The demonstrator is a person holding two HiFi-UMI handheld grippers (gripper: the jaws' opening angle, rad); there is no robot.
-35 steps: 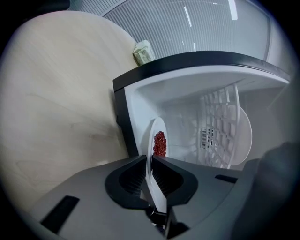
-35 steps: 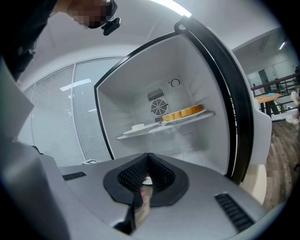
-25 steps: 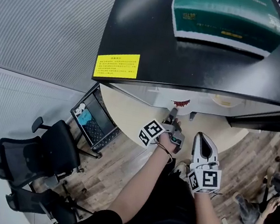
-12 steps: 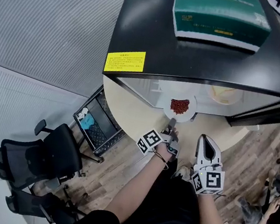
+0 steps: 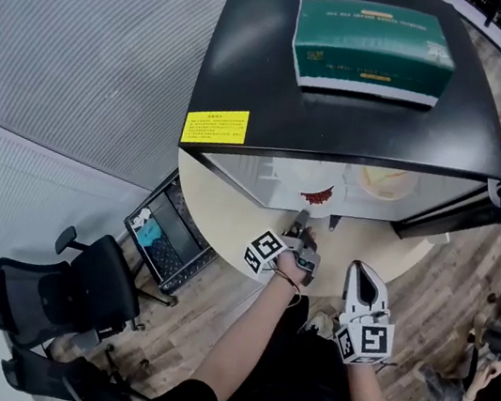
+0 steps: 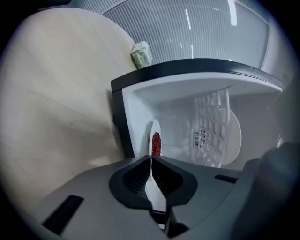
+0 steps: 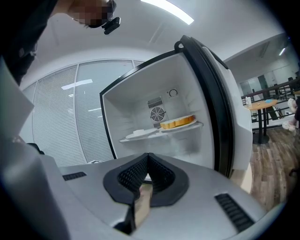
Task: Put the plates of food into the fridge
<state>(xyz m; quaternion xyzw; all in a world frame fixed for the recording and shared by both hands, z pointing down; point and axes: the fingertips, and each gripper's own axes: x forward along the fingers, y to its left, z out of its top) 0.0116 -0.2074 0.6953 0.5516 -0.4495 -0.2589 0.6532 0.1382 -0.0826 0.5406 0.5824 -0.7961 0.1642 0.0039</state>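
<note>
Between the left gripper's (image 6: 150, 157) jaws, shown only in its view, a white red-heaped plate (image 6: 153, 129) is clamped; the right gripper (image 7: 148, 155) is closed, empty.

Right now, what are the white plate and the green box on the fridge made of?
Plate: smooth plain white with a thin rim, probably ceramic, maybe hard plastic. Green box: likely printed cardboard, with flat faces, sharp folded edges and a dull finish.

White right claw (image 5: 358, 269), square-marker cube (image 5: 366, 342)
</note>
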